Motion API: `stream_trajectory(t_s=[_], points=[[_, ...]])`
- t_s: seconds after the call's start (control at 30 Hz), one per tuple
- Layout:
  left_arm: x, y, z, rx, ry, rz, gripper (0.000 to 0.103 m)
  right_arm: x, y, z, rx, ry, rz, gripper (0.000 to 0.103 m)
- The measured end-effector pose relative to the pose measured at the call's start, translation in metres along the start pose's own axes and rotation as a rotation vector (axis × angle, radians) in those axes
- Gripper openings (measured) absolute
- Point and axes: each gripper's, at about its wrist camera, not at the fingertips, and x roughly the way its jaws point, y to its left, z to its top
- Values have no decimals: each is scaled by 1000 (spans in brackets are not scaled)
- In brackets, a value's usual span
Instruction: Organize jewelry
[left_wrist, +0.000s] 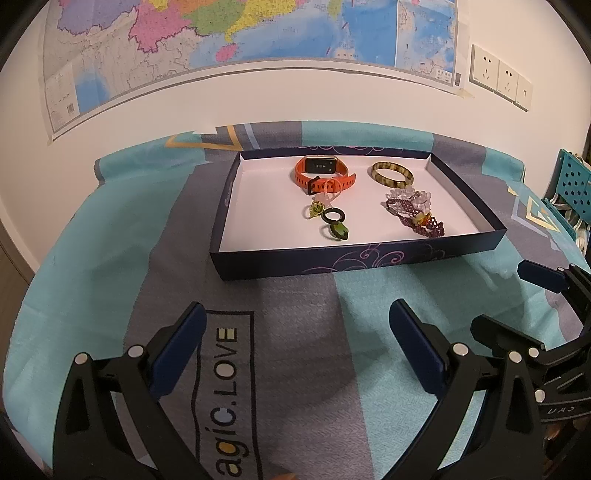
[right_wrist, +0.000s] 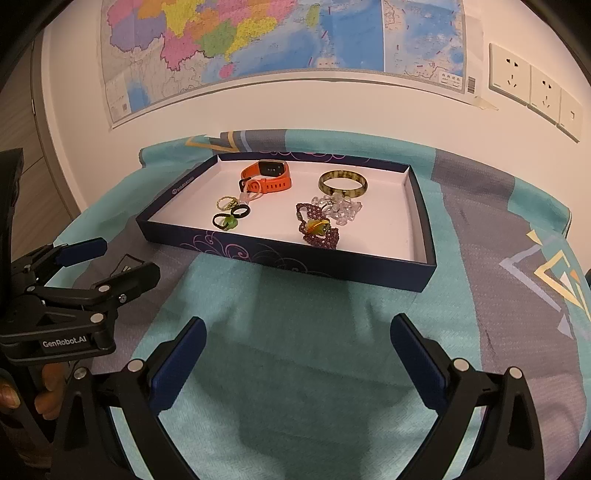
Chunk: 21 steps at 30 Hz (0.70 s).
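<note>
A shallow dark blue box (left_wrist: 369, 260) (right_wrist: 288, 258) with a white floor lies on the cloth. In it are an orange watch (left_wrist: 323, 173) (right_wrist: 267, 175), a mottled bangle (left_wrist: 392, 172) (right_wrist: 342, 182), a purple bead bracelet (left_wrist: 415, 218) (right_wrist: 318, 225), clear beads (left_wrist: 410, 194) (right_wrist: 341, 208) and several small rings (left_wrist: 332, 219) (right_wrist: 231, 214). My left gripper (left_wrist: 297, 350) (right_wrist: 107, 262) is open and empty in front of the box. My right gripper (right_wrist: 298, 354) (left_wrist: 517, 295) is open and empty, to the right of the left one.
A teal and grey cloth (left_wrist: 295, 369) (right_wrist: 314, 350) covers the table. A wall map (left_wrist: 240, 33) (right_wrist: 277, 37) and sockets (left_wrist: 500, 77) (right_wrist: 532, 85) are behind. A teal perforated rack (left_wrist: 572, 181) stands at the right edge.
</note>
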Motion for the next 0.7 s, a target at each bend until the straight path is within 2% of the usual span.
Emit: stream_trajectory(t_s=[0.7], points=[[2,-1,-1,-3,2,0,98,2,1,-1,7,8,-3,96]])
